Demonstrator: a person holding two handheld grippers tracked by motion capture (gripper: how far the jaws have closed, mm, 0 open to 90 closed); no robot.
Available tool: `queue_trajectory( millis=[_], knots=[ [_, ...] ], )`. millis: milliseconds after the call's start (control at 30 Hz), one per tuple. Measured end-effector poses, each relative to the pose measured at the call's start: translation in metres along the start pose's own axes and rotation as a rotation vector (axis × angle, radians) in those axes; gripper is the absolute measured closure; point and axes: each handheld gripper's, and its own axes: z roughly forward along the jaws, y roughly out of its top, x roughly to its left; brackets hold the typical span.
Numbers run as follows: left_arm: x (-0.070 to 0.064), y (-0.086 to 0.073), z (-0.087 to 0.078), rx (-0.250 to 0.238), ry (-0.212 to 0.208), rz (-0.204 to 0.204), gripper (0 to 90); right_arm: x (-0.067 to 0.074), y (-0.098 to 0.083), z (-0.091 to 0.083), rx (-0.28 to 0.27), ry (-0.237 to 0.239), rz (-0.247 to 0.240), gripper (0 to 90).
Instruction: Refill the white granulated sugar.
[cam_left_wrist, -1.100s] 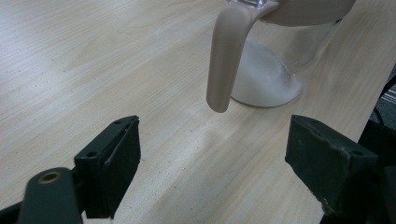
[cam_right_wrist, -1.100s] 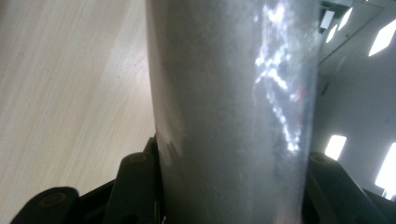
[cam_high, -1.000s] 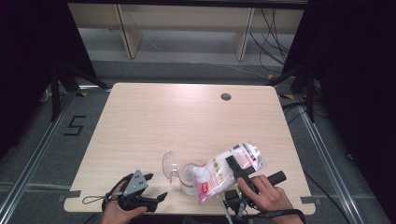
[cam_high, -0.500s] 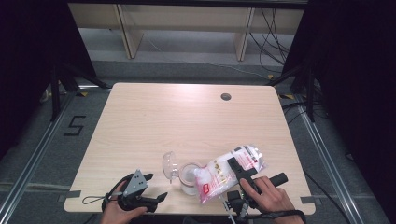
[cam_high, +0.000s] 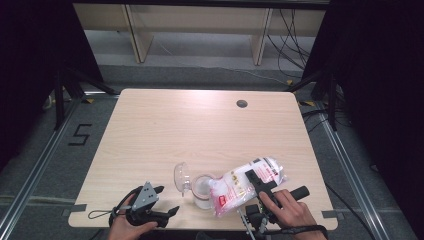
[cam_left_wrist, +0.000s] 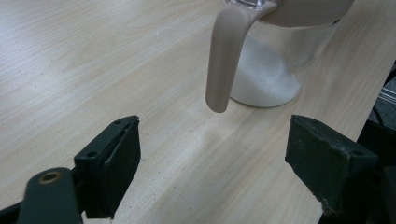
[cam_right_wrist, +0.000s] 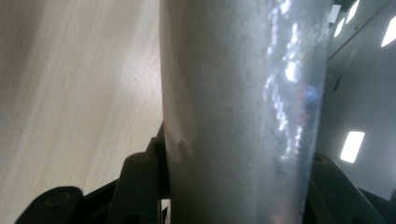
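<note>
One light wooden table (cam_high: 165, 135) carries everything. On it, near the front edge and right of centre, is one clear plastic bag (cam_high: 245, 182) of white grains with red print, tilted, its low end over one clear pitcher (cam_high: 202, 190). The pitcher has a beige handle (cam_left_wrist: 224, 56), an open lid and white grains in its bottom. Two tongs: the right tongs (cam_high: 256, 176) are clamped on the bag; the left tongs (cam_left_wrist: 212, 163), at the near left, gape wide and empty.
</note>
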Motion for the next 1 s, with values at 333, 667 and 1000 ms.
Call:
queue_trajectory(
  millis=[333, 667, 1000],
  knots=[
    [0.0011, 0.0003, -0.0008, 0.015, 0.010, 0.019, 17.7, 0.0005, 0.0001, -0.0008, 0.005, -0.008, 0.002, 59.4],
    [-0.0003, 0.0000, 0.0002, 0.004, -0.003, -0.003, 17.7, -0.0006, 0.0036, -0.0033, 0.011, -0.021, 0.002, 59.8],
    [-0.0007, -0.0003, 0.0006, 0.000, -0.007, -0.011, 17.7, -0.0012, 0.0054, -0.0050, 0.005, -0.026, -0.001, 60.2]
  ],
)
